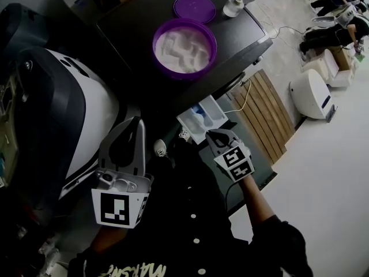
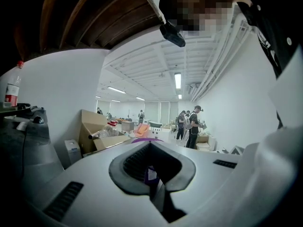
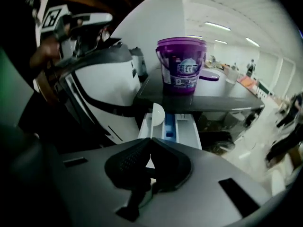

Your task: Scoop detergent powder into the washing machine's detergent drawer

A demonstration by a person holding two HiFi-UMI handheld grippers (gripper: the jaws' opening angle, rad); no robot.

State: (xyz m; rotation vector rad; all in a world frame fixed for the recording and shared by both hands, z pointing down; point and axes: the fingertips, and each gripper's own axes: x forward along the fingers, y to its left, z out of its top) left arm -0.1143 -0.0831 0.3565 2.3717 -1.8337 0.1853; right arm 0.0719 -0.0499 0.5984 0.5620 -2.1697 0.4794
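Observation:
A purple tub (image 1: 184,48) of white detergent powder stands open on the dark machine top (image 1: 132,22); its side shows in the right gripper view (image 3: 182,65). Its purple lid (image 1: 195,7) lies behind it. The white detergent drawer (image 1: 202,119) is pulled out below the top, with a blue insert (image 3: 170,124). My right gripper (image 1: 210,133) (image 3: 150,140) hovers just in front of the drawer, shut on the handle of a white scoop (image 3: 157,115) that stands up over the drawer. My left gripper (image 1: 137,122) (image 2: 150,143) is shut, holds nothing, and hangs left of the drawer.
A large white and dark rounded machine (image 1: 69,114) fills the left. A small white jar (image 1: 233,6) sits by the lid. A wooden slatted panel (image 1: 262,114) and a white device (image 1: 314,94) stand on the floor to the right. People stand far off (image 2: 193,126).

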